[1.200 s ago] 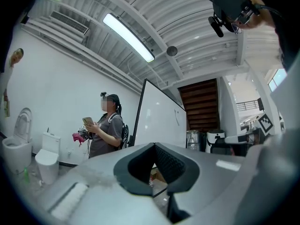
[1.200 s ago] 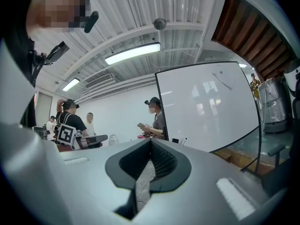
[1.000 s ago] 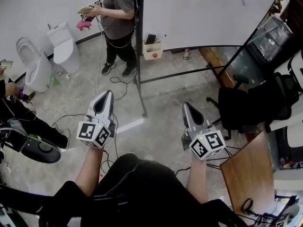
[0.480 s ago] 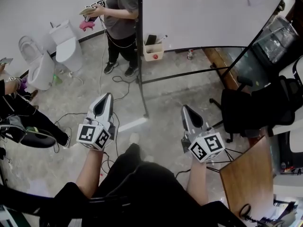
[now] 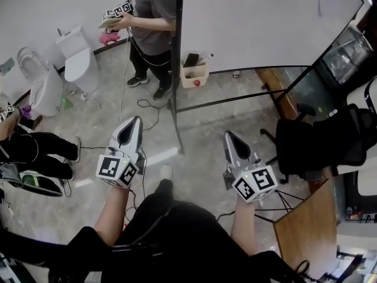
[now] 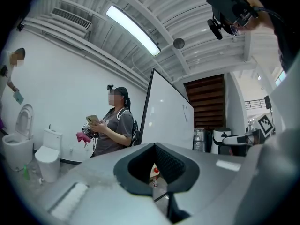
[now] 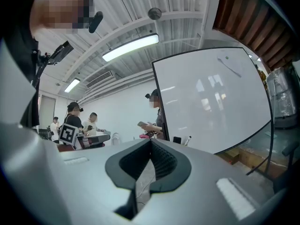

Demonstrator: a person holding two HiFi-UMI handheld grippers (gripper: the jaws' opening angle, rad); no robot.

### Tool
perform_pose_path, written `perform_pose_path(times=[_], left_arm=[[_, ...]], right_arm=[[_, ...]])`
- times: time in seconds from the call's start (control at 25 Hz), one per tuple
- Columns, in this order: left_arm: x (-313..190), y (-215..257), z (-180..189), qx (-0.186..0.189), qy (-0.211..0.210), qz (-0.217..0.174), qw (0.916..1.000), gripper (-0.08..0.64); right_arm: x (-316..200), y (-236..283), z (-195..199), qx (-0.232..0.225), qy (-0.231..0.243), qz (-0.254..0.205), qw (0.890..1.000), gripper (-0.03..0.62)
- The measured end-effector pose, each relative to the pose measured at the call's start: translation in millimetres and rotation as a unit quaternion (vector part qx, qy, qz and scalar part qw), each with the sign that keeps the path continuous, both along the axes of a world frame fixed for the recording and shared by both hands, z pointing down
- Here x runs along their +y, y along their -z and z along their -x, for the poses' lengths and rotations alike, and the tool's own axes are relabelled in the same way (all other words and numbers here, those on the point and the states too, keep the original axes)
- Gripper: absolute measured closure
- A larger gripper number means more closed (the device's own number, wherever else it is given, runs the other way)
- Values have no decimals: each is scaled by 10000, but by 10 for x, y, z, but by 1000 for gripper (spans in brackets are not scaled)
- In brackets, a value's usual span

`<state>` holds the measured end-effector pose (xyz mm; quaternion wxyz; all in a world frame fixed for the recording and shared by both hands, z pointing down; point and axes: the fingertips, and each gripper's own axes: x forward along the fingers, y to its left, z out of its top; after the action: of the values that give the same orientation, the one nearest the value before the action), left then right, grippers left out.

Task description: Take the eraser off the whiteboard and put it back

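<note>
- The wearer has stepped closer. The large white whiteboard (image 5: pixel 265 22) and the beige box (image 5: pixel 195 74) at its foot sit nearer than a second ago.
- The left claw (image 5: pixel 134 119) and right claw (image 5: pixel 227 134) are both closed and empty, well short of the board.
- A small black block (image 5: pixel 191 59), likely the eraser, sits at the board's lower left corner, just above the box.
- It is probably light, with a stiff back and a soft felt face. Pinch it across its narrow sides.
- Its long axis seems to run up the board with a slight tilt, but it is too small to be sure.
</note>
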<state>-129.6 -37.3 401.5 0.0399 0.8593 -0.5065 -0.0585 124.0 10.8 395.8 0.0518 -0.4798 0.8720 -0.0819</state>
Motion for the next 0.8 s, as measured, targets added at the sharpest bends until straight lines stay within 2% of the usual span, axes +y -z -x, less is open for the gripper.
perform_pose_path(times=[0.28, 0.52, 0.8], left_arm=[[-760, 89, 63, -18, -320, -9, 9995, 557], [-1398, 120, 209, 11, -580, 3, 9983, 557], [-1914, 93, 346, 12, -771, 10, 9970, 557]], right_arm=[[-793, 68, 304, 132, -68, 35, 9999, 583], [-1462, 168, 509, 170, -344, -53, 9992, 583], [-1967, 129, 622, 207, -619, 6, 9979, 583]])
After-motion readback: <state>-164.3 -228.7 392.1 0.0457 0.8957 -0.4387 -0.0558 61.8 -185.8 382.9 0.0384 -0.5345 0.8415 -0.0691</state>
